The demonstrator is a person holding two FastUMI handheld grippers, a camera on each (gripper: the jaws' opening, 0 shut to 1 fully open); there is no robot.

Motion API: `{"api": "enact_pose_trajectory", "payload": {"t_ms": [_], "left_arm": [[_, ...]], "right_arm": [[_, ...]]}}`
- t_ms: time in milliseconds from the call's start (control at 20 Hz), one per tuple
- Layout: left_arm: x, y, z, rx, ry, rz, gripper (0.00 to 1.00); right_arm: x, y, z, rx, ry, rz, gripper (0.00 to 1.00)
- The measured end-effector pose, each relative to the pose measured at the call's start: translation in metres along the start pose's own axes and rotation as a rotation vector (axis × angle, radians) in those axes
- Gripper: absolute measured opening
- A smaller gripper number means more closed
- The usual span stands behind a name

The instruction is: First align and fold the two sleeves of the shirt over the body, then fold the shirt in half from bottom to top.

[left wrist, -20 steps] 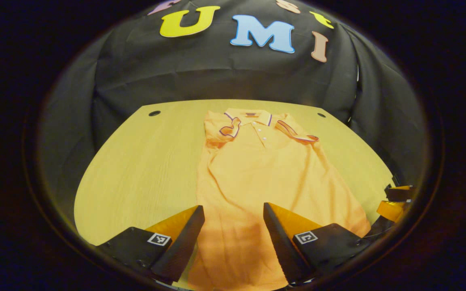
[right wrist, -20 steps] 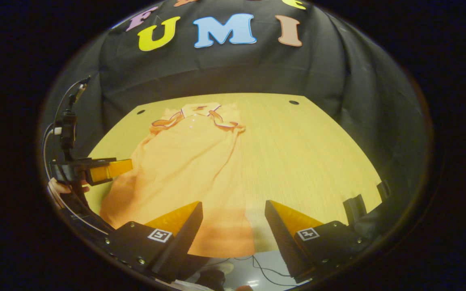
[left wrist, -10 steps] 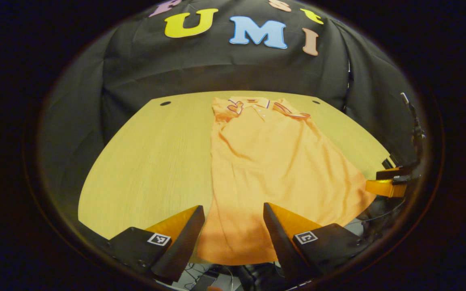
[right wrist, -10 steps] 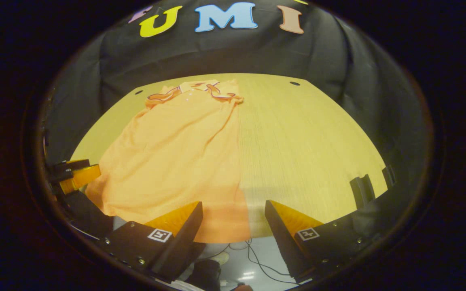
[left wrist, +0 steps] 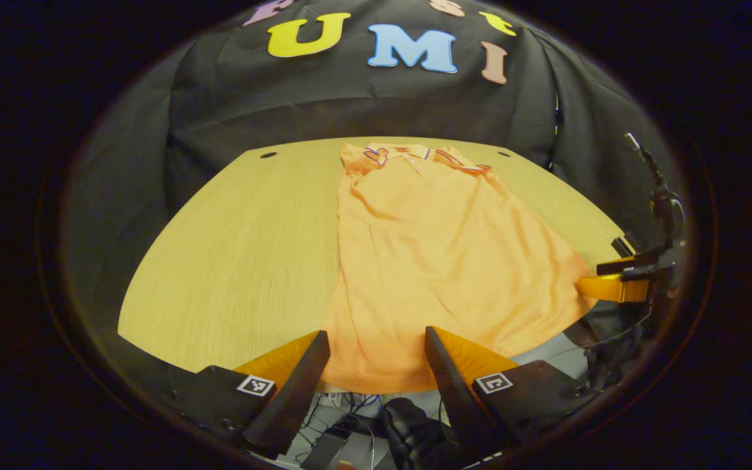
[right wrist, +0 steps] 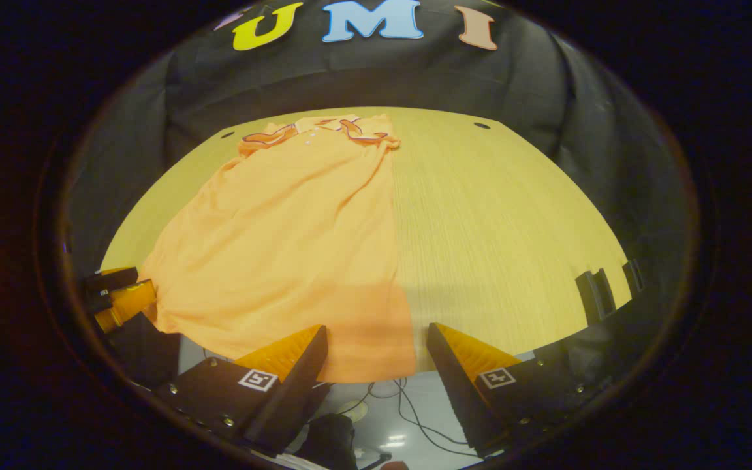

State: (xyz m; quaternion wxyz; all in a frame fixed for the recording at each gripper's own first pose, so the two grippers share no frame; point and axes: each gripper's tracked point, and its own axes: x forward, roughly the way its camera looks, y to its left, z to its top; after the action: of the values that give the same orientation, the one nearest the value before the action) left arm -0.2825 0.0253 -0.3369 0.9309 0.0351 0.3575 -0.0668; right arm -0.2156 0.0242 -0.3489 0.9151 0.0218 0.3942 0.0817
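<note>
On the pale wooden surface (left wrist: 232,261) lies the orange shirt (left wrist: 441,261), spread lengthwise with its collar (left wrist: 408,151) at the far edge near the black cloth wall (left wrist: 350,98) and its hem reaching the near edge, even spilling a touch over it. Both sleeves look folded in over the body — the trimmed cuffs sit up by the collar, one on each side. From the left gripper view, the left claw (left wrist: 376,365) hovers just off the near edge with its fingers spread wide apart, the hem showing between them and nothing clamped. Off to the side in that same view the right claw (left wrist: 617,277) pokes in at the shirt's near corner, just beside the fabric; whether it touches is hard to say. Over in the right gripper view, the shirt (right wrist: 284,241) fills the left half of the surface (right wrist: 500,228), and the right claw (right wrist: 376,365) is also spread apart, gripping nothing, with the shirt's near corner lying between its fingers. The left claw (right wrist: 115,297) shows at the far side there, just beside the opposite hem corner. Below the surface edge — cables (right wrist: 408,405) on a light floor.
</note>
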Motion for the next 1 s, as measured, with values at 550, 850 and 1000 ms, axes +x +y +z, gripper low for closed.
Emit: {"api": "enact_pose_trajectory", "payload": {"t_ms": [550,850,1000], "left_arm": [[0.006,-0.014,0.0,0.074,-0.001,0.032,0.27],[0.003,-0.017,0.01,0.022,-0.007,0.028,0.07],[-0.006,-0.018,0.033,0.013,-0.049,0.039,0.07]], "right_arm": [[-0.001,0.009,-0.003,0.099,-0.013,0.01,0.21],[-0.006,0.008,0.004,0.171,-0.009,0.066,0.01],[-0.02,0.004,0.028,0.178,-0.058,0.095,0.01]]}}
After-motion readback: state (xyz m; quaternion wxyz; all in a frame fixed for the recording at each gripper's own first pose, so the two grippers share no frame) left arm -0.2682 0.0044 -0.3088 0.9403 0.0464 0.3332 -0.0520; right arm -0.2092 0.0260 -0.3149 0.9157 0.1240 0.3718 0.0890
